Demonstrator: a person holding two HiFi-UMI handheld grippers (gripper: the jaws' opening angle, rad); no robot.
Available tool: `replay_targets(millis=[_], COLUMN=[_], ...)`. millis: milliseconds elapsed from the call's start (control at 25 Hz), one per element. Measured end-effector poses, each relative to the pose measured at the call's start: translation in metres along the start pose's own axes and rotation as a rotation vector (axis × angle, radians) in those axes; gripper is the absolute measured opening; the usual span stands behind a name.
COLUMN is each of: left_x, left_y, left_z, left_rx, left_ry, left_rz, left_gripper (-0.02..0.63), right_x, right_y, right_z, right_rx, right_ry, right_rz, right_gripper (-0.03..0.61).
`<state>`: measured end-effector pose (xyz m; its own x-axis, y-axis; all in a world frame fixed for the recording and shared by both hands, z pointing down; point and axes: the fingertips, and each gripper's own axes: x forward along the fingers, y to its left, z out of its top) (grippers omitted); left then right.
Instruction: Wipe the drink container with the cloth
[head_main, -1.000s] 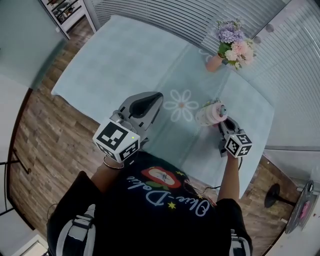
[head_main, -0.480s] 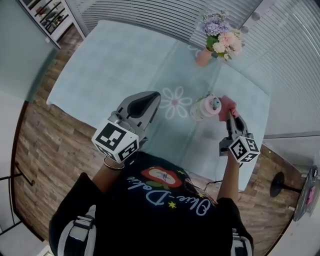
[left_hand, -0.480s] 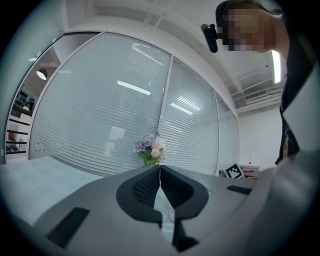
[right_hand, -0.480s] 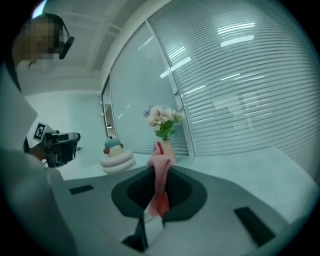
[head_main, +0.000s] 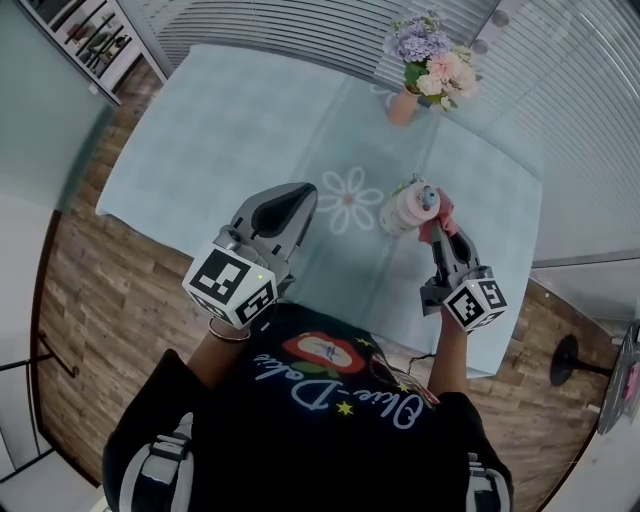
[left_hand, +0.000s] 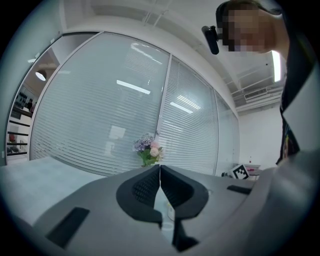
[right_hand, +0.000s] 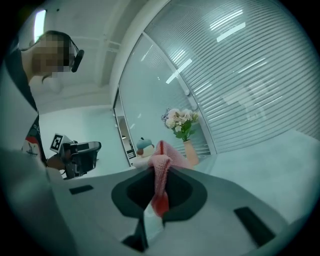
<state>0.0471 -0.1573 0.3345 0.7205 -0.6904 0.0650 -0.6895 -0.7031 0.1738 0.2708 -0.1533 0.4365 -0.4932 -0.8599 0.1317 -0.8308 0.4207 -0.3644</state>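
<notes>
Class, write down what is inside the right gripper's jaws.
A pink cloth, clamped by the right gripper, its free end by the drink container. The container's side behind the cloth is covered.

Pink cloth (head_main: 443, 208) in right claw (head_main: 437, 230), earlier out of sight, now beside drink container (head_main: 404, 213).

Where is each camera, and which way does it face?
Head view: on the head, steeply down at the table; shirt, arms, left gripper, right gripper.
Left gripper view: on that gripper, along its shut fingers; person's head shows.
Right gripper view: likewise, along fingers pinching the cloth; head, left gripper show.
Gripper views share the flower vase.
</notes>
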Motion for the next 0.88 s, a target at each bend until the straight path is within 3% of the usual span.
replay_targets(millis=[240, 880], left_x=[-0.003, -0.012], left_y=[0.001, 0.001], left_z=[-0.001, 0.0], left_rx=[-0.003, 0.001], left_ry=[0.002, 0.0], left_rz=[0.011, 0.028], left_gripper=[0.005, 0.005], right_x=[0.002, 0.008], right_y=[-0.003, -0.018], right_z=[-0.015, -0.082], right_rx=[0.079, 0.104], right_ry=[-0.01, 0.221], right_rz=[0.009, -0.064], right_gripper=[0.026, 0.026])
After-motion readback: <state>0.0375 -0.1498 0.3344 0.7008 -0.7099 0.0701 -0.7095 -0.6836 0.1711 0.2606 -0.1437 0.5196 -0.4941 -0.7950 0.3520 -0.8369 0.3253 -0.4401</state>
